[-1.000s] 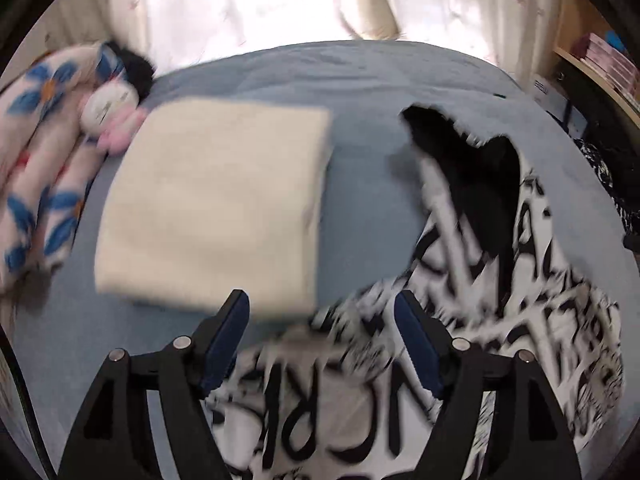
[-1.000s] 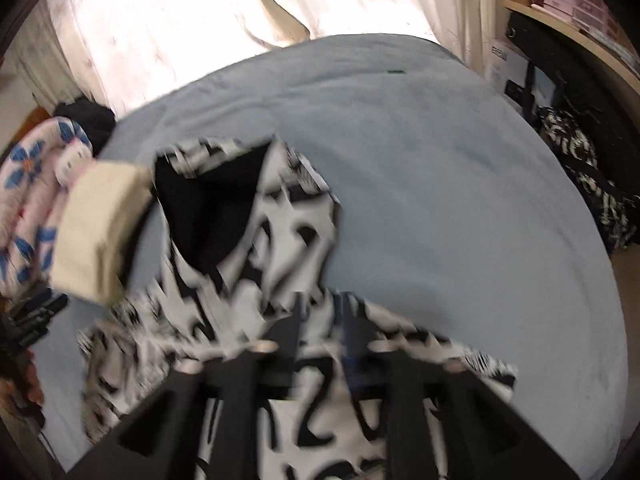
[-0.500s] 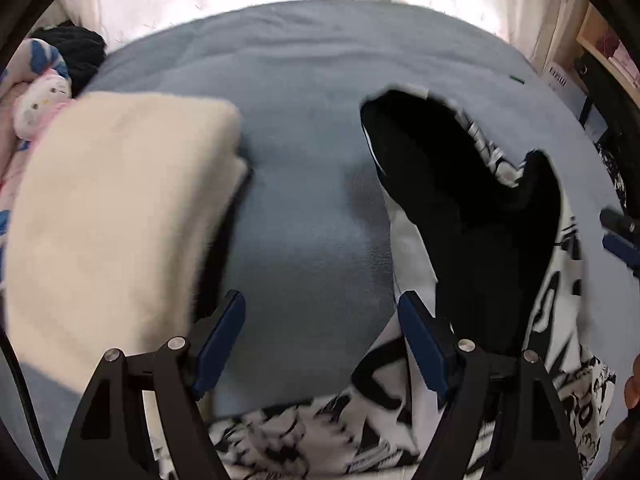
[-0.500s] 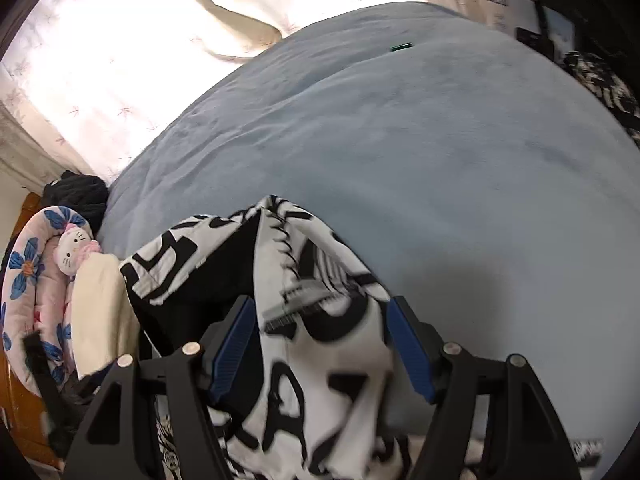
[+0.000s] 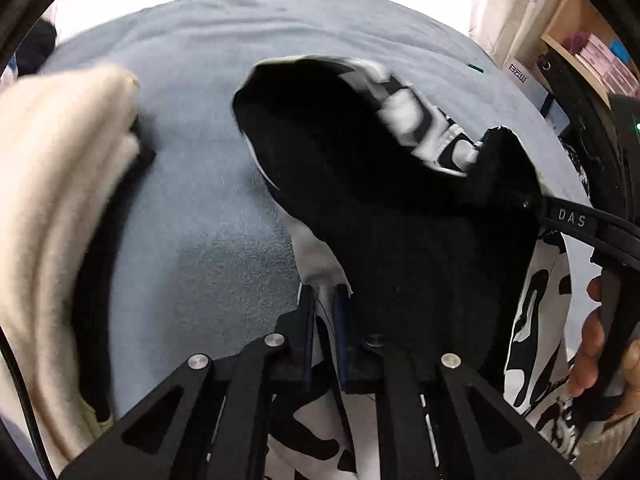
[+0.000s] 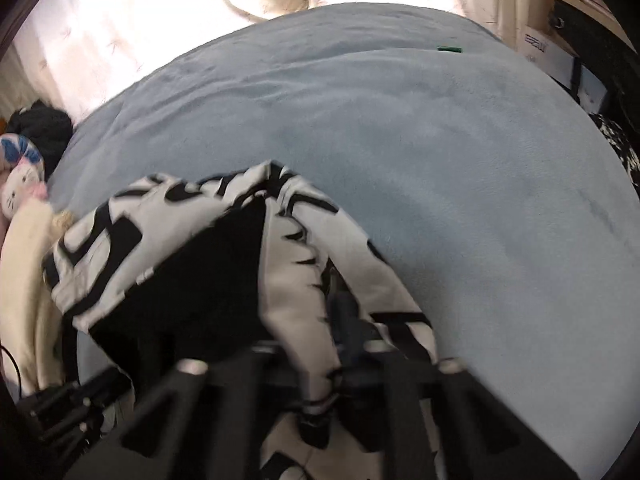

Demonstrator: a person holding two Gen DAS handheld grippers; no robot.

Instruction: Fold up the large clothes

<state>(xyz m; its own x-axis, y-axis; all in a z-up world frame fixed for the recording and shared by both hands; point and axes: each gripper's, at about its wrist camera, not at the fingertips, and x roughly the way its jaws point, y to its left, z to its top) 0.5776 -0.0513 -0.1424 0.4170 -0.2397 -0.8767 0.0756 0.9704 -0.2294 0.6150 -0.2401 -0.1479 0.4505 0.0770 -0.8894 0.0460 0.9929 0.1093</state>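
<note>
A black-and-white lettered garment (image 5: 384, 216) with a black lining lies on the blue bed (image 5: 208, 216). My left gripper (image 5: 324, 304) is shut on the garment's edge at its near left side. In the right wrist view the garment (image 6: 208, 272) is bunched and lifted, and my right gripper (image 6: 320, 344) is shut on a fold of it. The right gripper also shows at the right of the left wrist view (image 5: 496, 168), gripping the garment's far edge.
A folded cream cloth (image 5: 52, 216) lies on the bed to the left, also in the right wrist view (image 6: 24, 280). A cat plush (image 6: 20, 188) sits at the far left. Curtains (image 6: 160, 12) hang behind. Shelves and boxes (image 5: 580, 56) stand to the right.
Both grippers were open half a second ago and have now shut on the lettered garment. The garment's edge has lifted off the bed.
</note>
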